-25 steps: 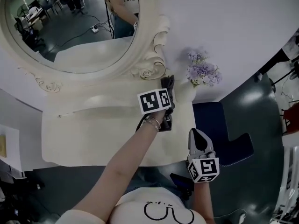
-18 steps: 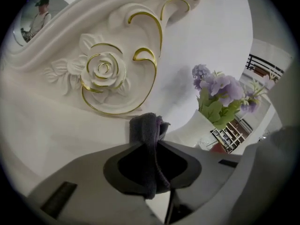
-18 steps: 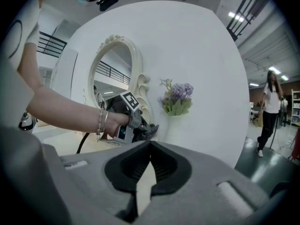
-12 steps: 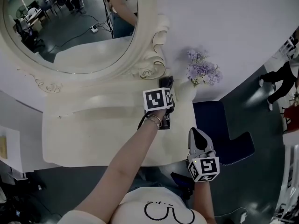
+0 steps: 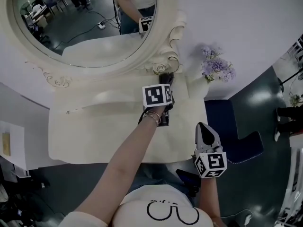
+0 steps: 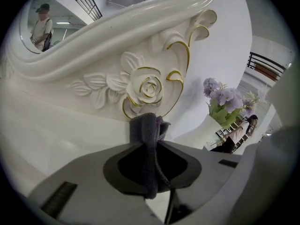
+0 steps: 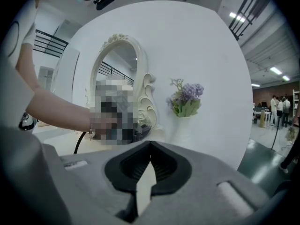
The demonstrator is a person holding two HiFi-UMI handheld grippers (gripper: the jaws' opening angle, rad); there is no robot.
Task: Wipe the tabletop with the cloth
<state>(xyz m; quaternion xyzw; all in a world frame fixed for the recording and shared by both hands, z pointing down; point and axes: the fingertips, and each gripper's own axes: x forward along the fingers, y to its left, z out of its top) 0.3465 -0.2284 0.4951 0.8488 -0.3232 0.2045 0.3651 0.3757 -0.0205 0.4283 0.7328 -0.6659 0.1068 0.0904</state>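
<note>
Against the white wall [image 5: 227, 18], a big oval mirror [image 5: 85, 27] in a cream carved frame [image 5: 158, 41], with a gold-edged rose [image 6: 149, 87] and leaves at its foot. Just right of the frame, an upright white vase [image 6: 205, 128] of pale purple flowers [image 5: 217, 67]. In the glass, dark floor, a cable and a white power strip [image 5: 101, 26]. Lower right, a blue seat [image 5: 222, 122] on grey floor [image 5: 265, 183]. Far off past the wall's edge, several people standing [image 7: 276, 109].
</note>
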